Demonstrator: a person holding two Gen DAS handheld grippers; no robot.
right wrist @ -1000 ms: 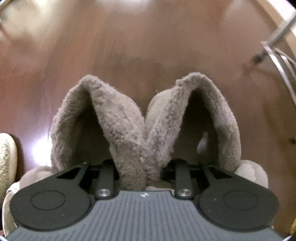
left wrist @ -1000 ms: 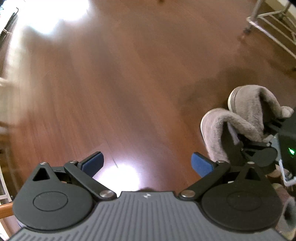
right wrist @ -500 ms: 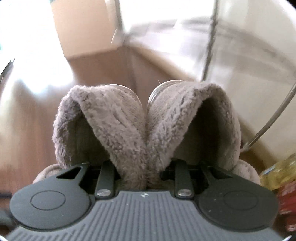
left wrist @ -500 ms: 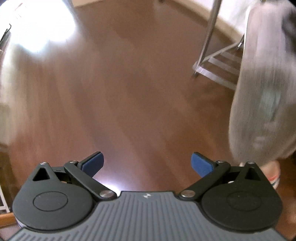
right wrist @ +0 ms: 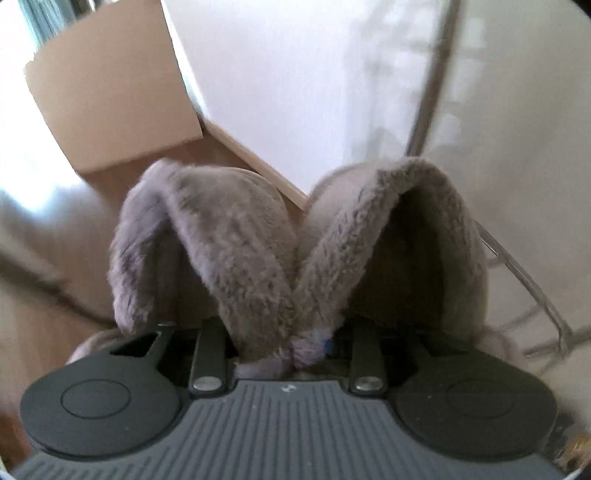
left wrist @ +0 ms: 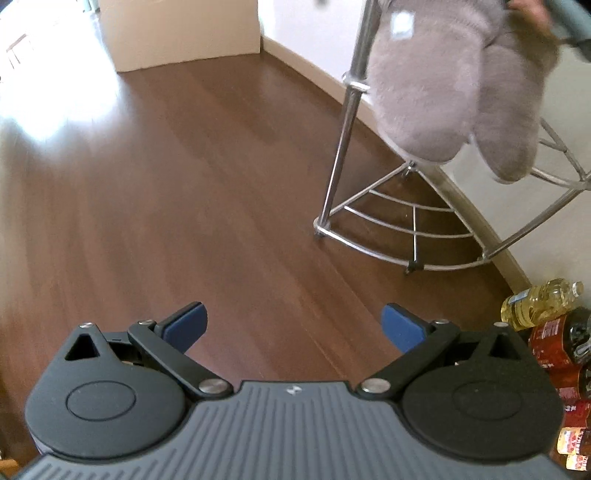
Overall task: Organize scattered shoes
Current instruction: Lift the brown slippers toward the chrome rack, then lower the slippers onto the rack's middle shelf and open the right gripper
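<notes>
A pair of grey fluffy slippers [right wrist: 280,243] hangs from my right gripper [right wrist: 295,341], their inner edges bunched between its fingers. The jaws are opening, with the plush still caught between them. In the left wrist view the same slippers [left wrist: 443,85] dangle toes-down, high in the air beside the upright pole of a metal rack [left wrist: 343,147], with a bit of a hand at the top edge. My left gripper [left wrist: 293,325] is open and empty above the bare wooden floor, its blue pads [left wrist: 186,325] wide apart.
The chrome rack's bottom shelf [left wrist: 406,236] sits in the corner by a white wall. An oil bottle [left wrist: 543,302] and red packets [left wrist: 554,347] lie at the right edge. A cardboard box [left wrist: 184,33] stands against the far wall.
The right gripper has lifted the slippers off the floor and carried them up beside the rack. The left gripper has risen too and now sees the rack and the wall corner.
</notes>
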